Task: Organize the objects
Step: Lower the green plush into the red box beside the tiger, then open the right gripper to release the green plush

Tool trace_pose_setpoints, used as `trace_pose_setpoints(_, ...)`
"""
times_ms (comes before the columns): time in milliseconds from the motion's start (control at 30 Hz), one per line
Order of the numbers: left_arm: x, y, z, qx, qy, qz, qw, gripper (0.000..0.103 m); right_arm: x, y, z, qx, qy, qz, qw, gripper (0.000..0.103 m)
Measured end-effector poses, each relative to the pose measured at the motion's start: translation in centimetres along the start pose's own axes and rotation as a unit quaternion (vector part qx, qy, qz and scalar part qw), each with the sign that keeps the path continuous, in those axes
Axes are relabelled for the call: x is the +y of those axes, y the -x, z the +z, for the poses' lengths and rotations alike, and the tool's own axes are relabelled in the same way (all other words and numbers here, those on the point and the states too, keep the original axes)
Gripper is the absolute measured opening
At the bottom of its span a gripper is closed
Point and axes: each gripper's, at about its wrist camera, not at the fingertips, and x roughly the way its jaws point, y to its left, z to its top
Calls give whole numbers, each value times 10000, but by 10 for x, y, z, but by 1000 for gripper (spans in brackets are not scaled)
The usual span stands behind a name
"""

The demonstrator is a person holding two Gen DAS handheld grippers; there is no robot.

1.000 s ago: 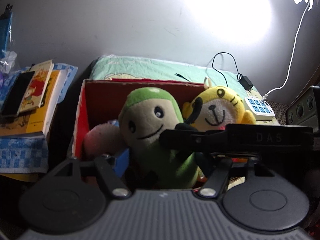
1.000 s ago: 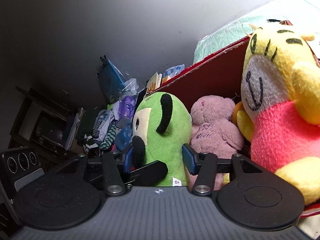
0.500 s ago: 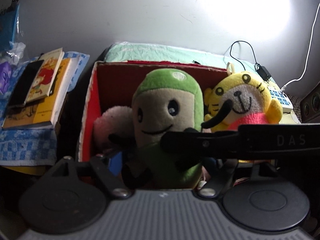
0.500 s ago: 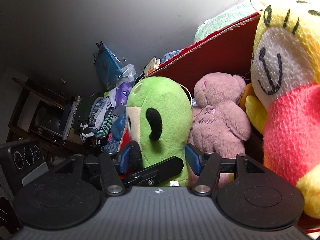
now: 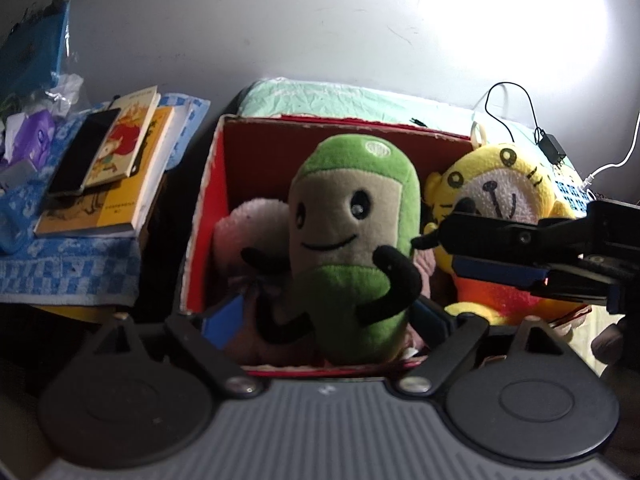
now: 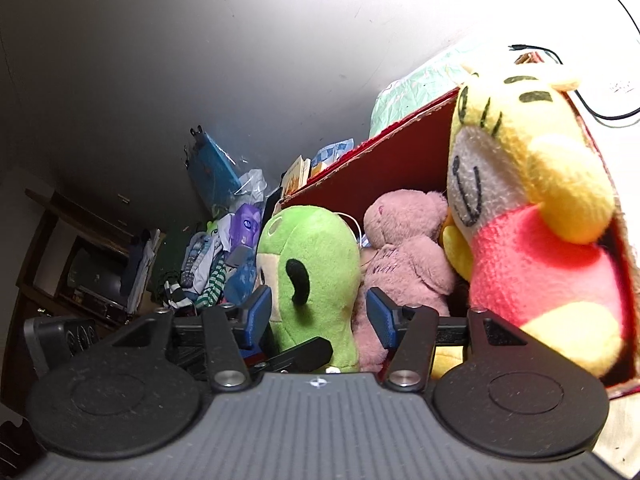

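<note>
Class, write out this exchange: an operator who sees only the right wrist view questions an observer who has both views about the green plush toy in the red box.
Operator: I only see the green plush toy side-on. Which way does it face?
Observer: The green plush toy stands upright in the red box, its smiling face towards the left camera.
Operator: Is the left tool gripping it?
Observer: No. The left tool has just been opening. Its blue pads stand on either side of the toy, clear of it.
</note>
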Motion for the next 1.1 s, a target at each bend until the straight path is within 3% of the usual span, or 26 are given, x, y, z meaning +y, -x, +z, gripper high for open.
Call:
trace_pose_setpoints(600, -18, 42, -24, -91, 80, 577, 9983, 92, 19, 32, -34, -281, 786, -693, 9941, 52)
trace_pose_setpoints(900, -34, 48, -48, 157, 192, 503, 9984, 95, 24, 58, -54, -442, 1041, -823, 9902, 52)
trace_pose_setpoints(1100, -56, 48, -64, 288, -15, 486, 9984, 95, 23, 73, -69, -525, 1216, -989, 9862, 52)
